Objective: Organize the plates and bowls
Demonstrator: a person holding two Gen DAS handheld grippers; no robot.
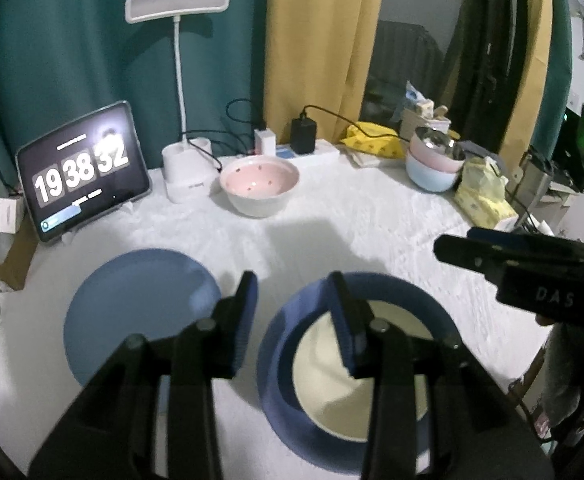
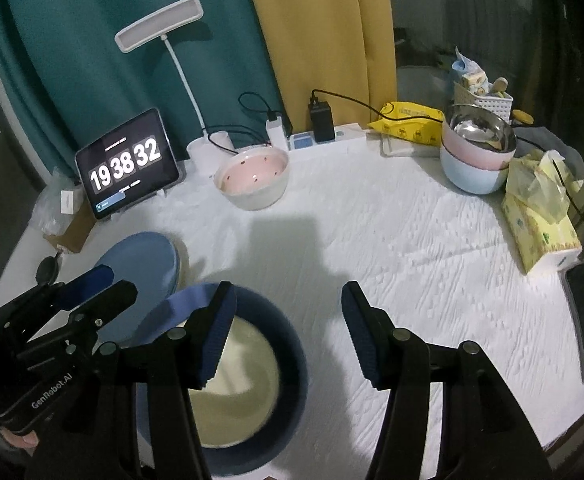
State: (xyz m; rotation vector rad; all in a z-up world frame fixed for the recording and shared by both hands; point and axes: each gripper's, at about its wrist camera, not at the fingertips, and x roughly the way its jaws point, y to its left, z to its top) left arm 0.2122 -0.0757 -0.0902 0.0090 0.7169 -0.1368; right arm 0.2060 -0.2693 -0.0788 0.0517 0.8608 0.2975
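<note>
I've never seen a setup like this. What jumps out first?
Nearest the cameras, a blue bowl with a cream inside sits under both open grippers, left and right. Beside it lies a flat blue plate. At the back left, a tablet shows a big clock.

Both wrist views — near, downward — share table.

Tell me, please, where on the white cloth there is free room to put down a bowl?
Bare cloth lies between the blue-rimmed bowl, the pink bowl, the stacked bowls and the tissue box. The back edge, with lamp, tablet and chargers, is crowded.
</note>
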